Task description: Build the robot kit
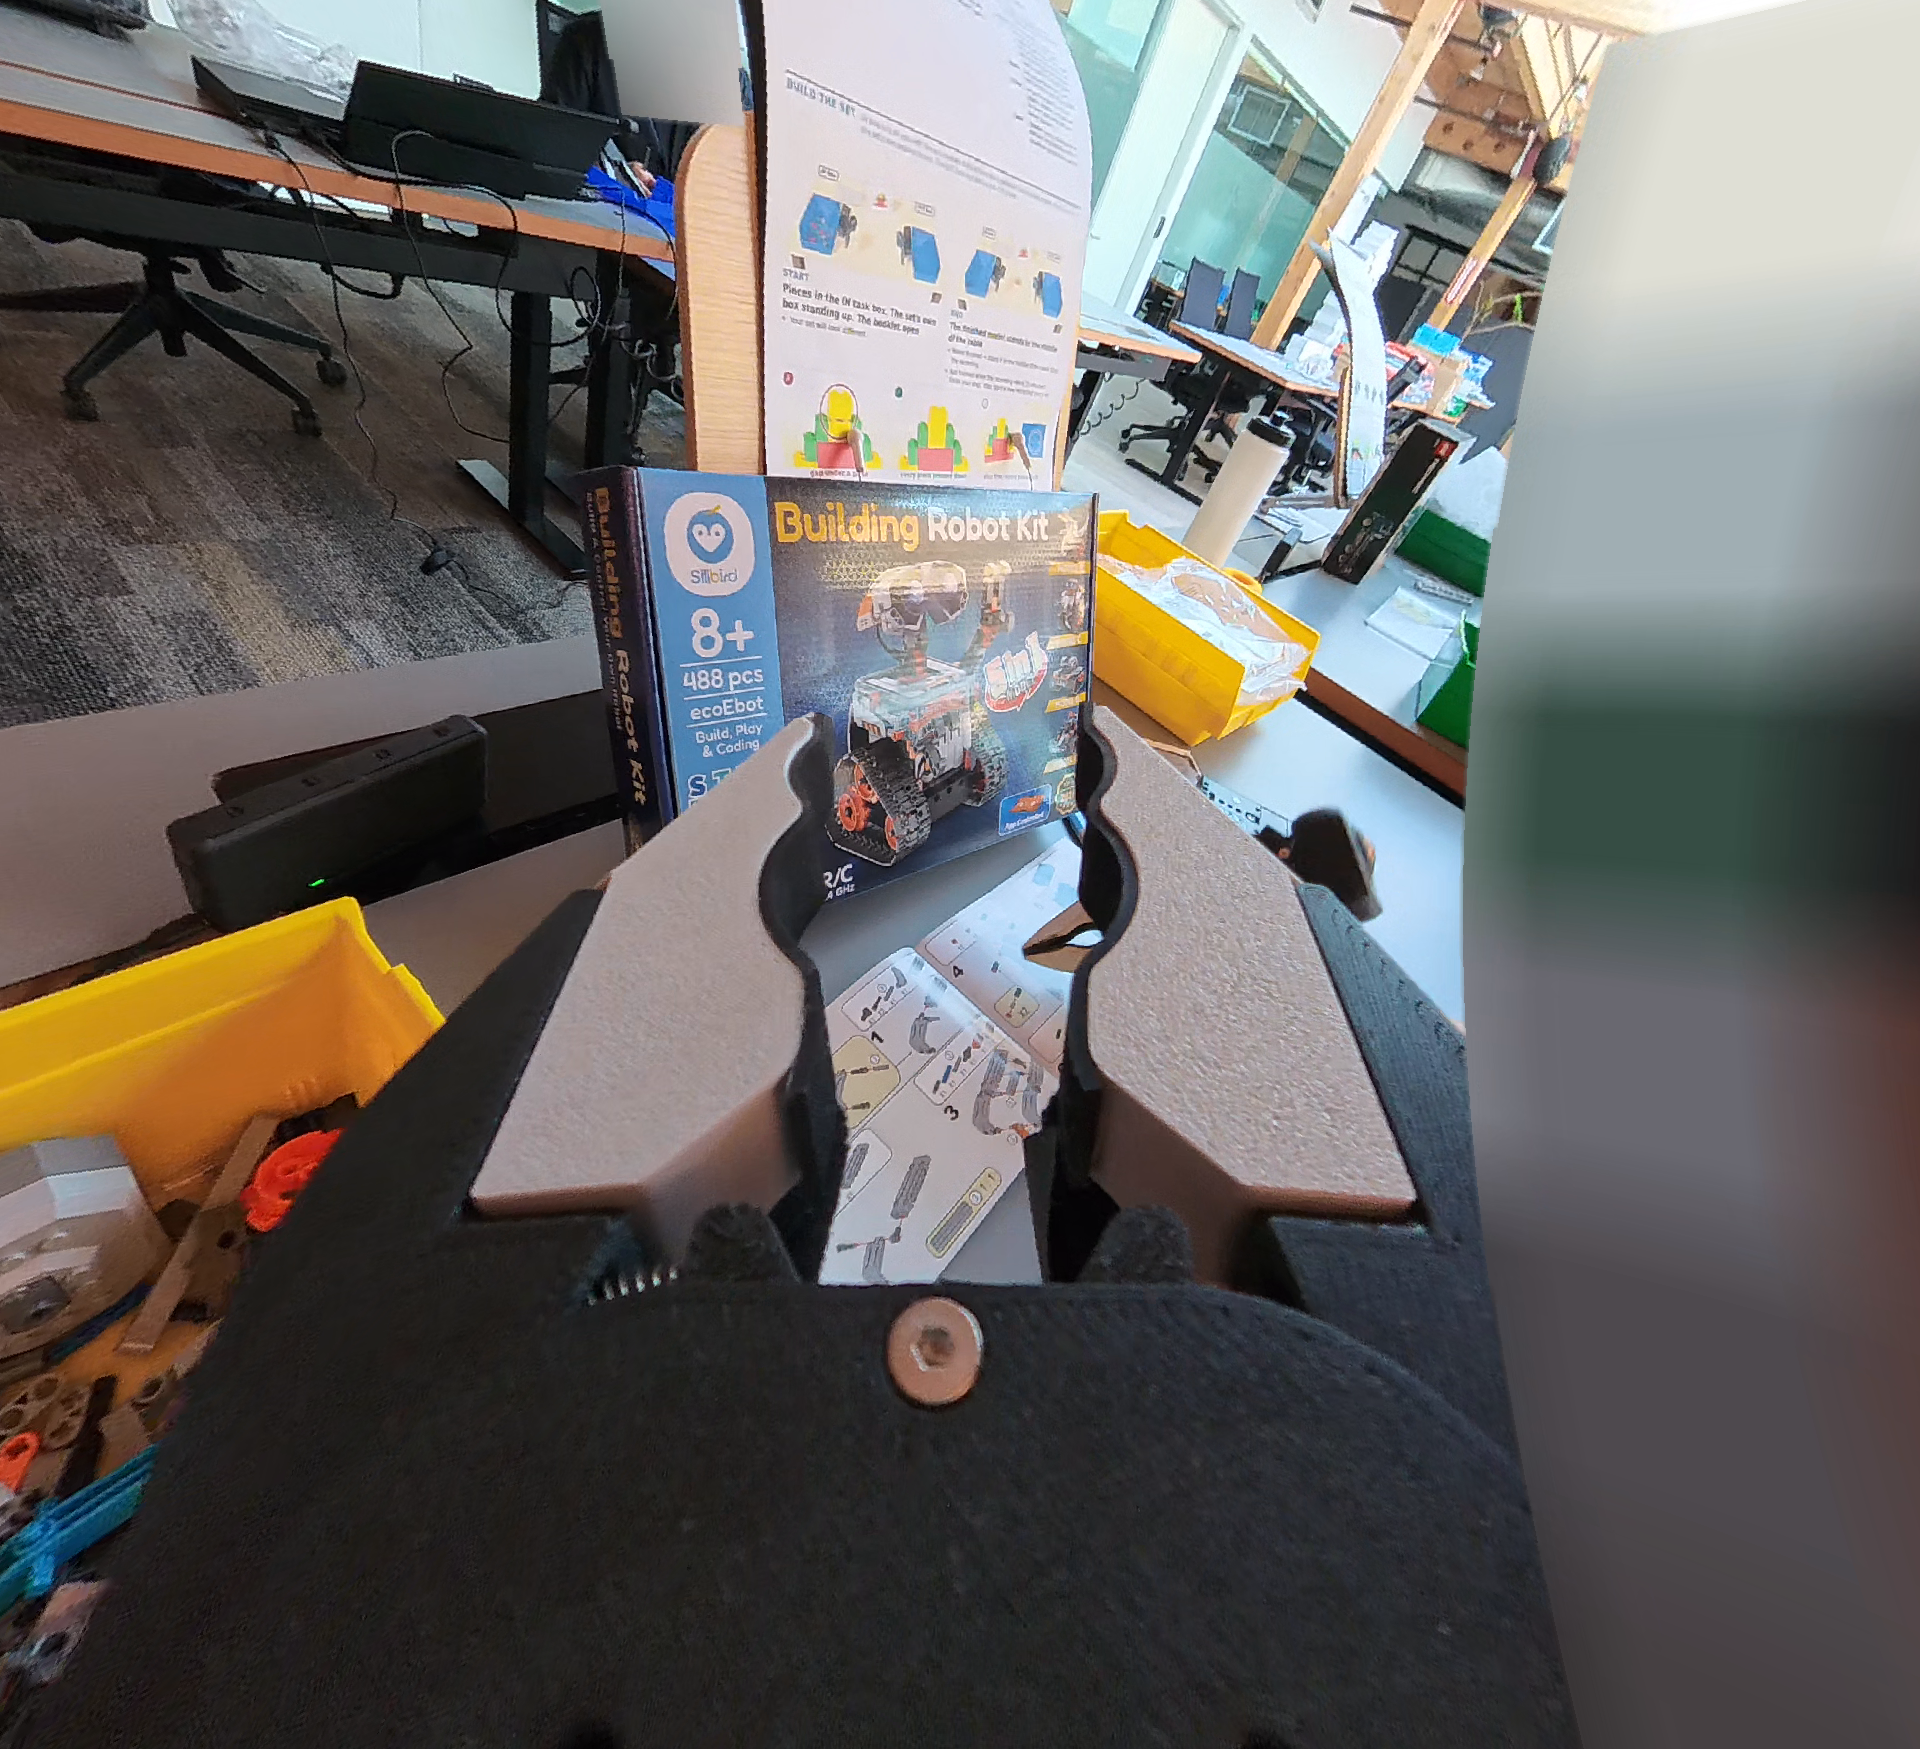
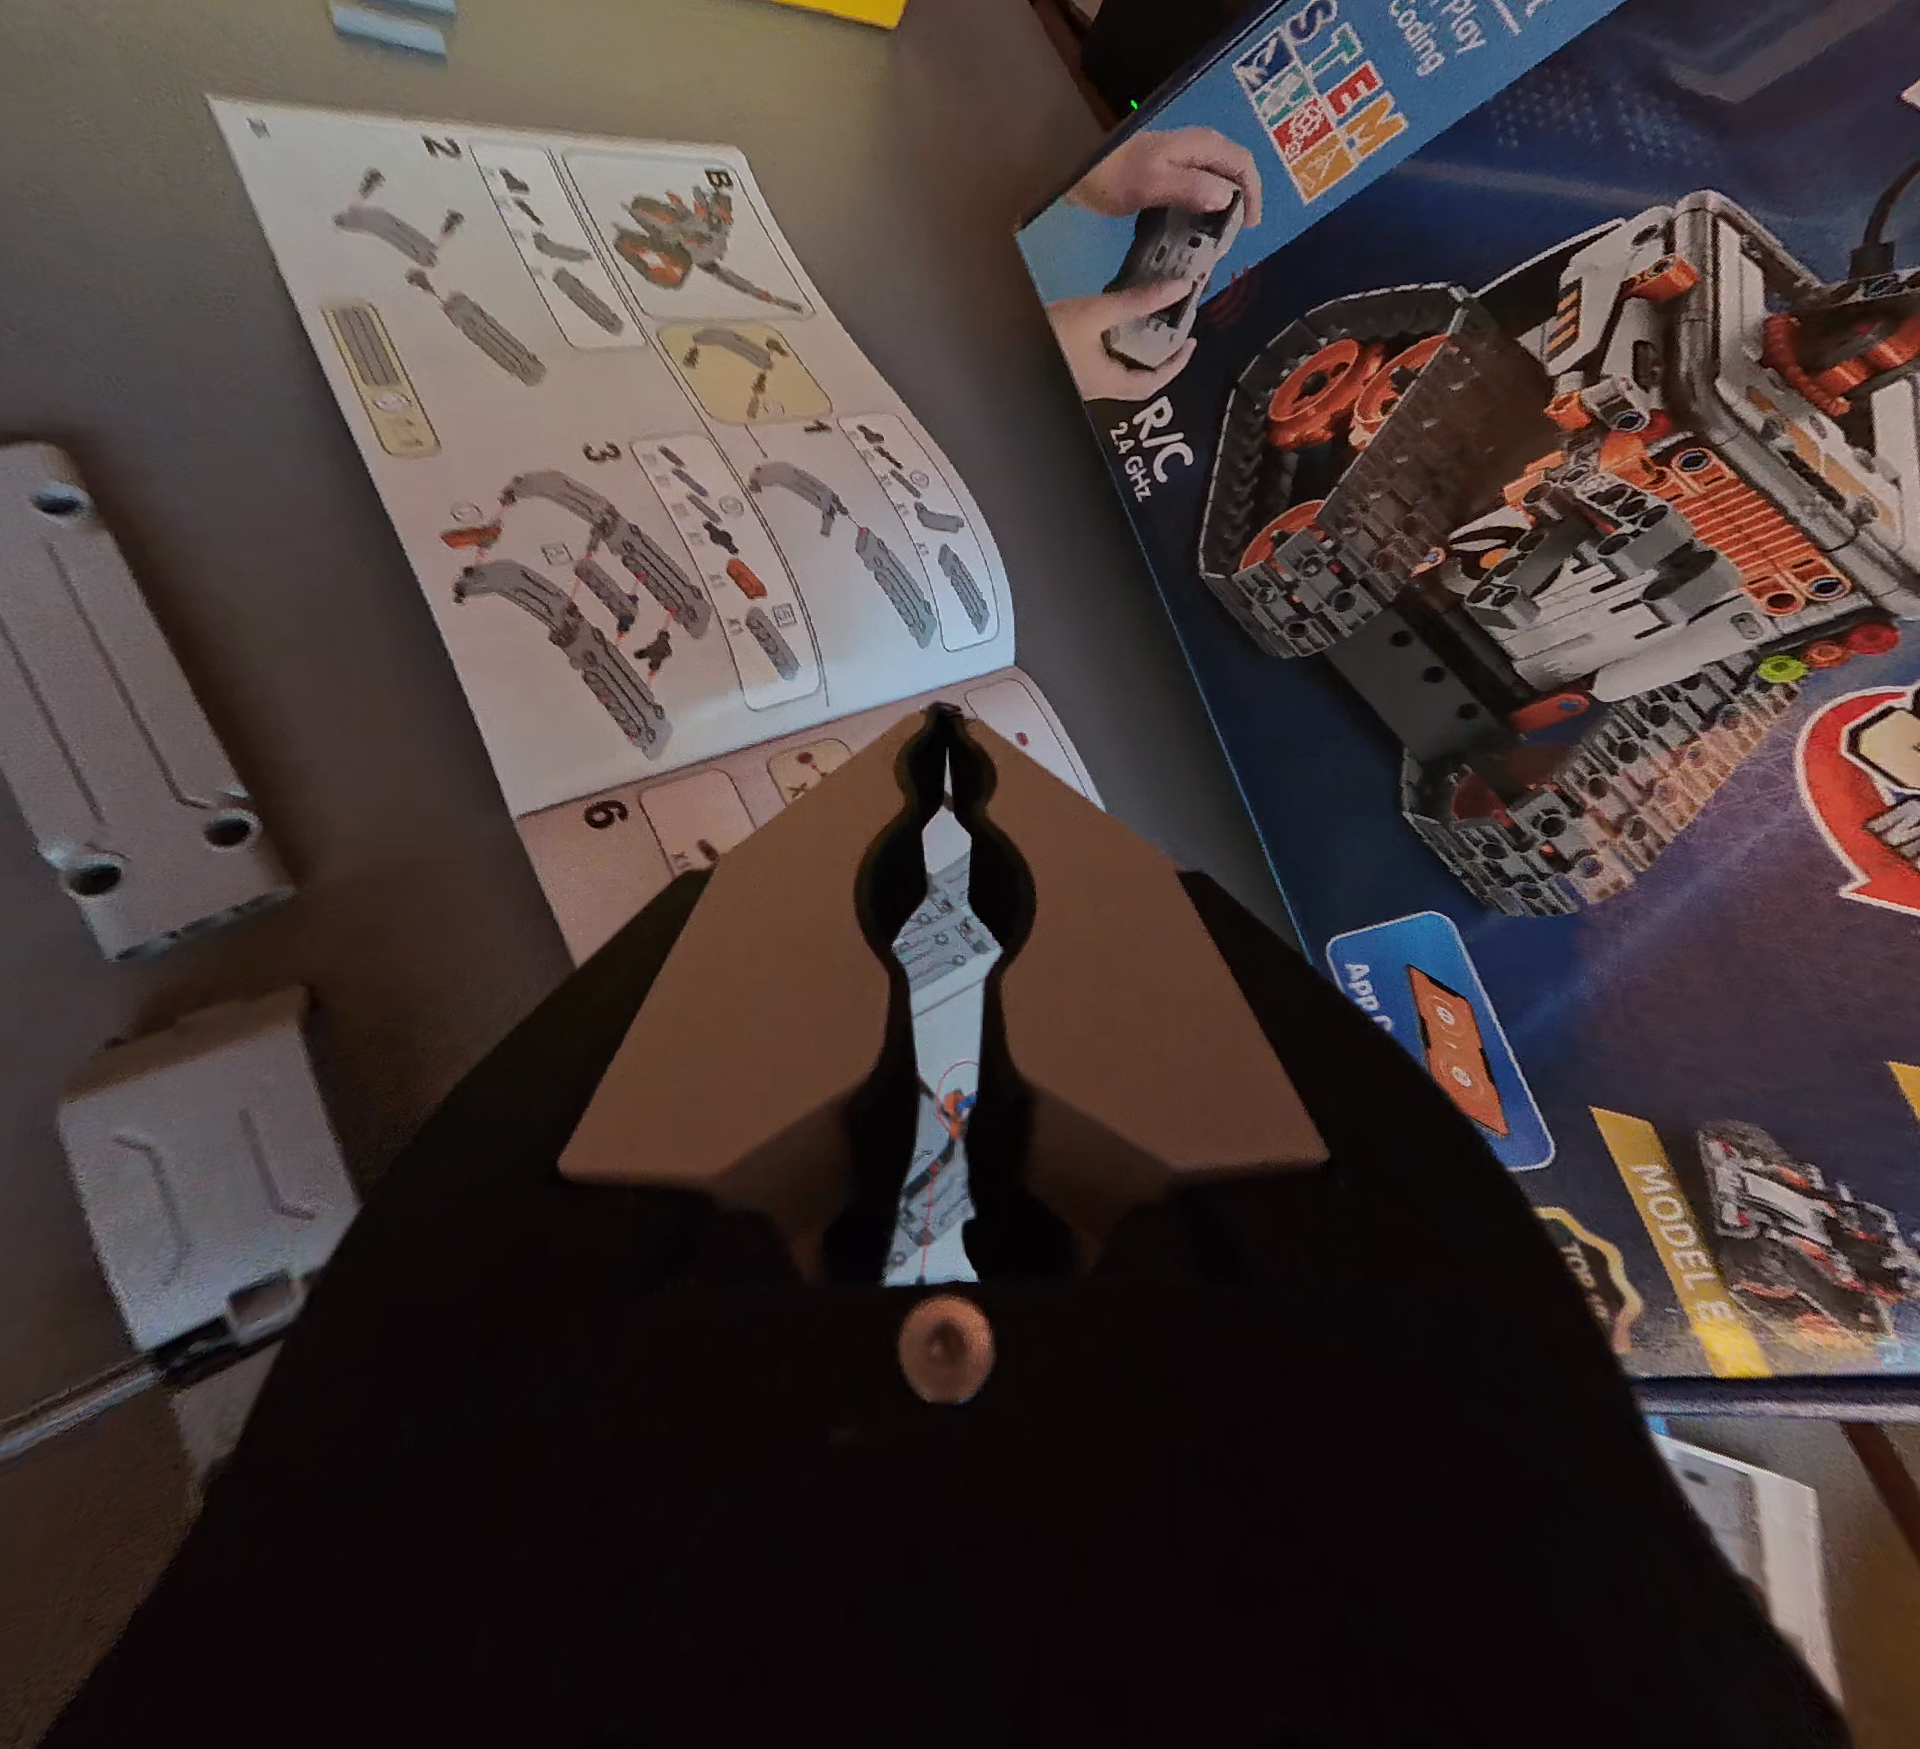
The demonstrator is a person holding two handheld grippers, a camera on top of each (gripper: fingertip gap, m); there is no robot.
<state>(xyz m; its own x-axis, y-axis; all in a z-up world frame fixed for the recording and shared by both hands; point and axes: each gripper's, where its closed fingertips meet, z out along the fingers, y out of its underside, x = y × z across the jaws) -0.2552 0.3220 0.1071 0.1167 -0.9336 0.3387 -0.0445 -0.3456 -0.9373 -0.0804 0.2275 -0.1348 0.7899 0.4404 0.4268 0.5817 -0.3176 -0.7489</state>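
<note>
My left gripper (image 1: 951,743) is open and empty, held above the grey table in front of an upright blue robot kit box (image 1: 810,619). An open instruction booklet (image 1: 935,1024) lies flat below and between its fingers. My right gripper (image 2: 943,725) is shut with its tips touching and nothing between them. It hovers over the same booklet (image 2: 623,411), with the box (image 2: 1558,556) close on its right. A long grey panel (image 2: 114,702), a grey block (image 2: 197,1180) and two small pale beams (image 2: 395,6) lie on the table to its left.
A yellow bin (image 1: 208,1024) of loose building parts sits at the left, and a second yellow bin (image 1: 1174,650) with plastic bags at the right. A black device (image 1: 332,816) lies left of the box. An instruction poster (image 1: 914,193) stands behind it. About 30 cm separates my left fingertips from my right. The grey block (image 2: 197,1180) is about 12 cm from my right fingertips.
</note>
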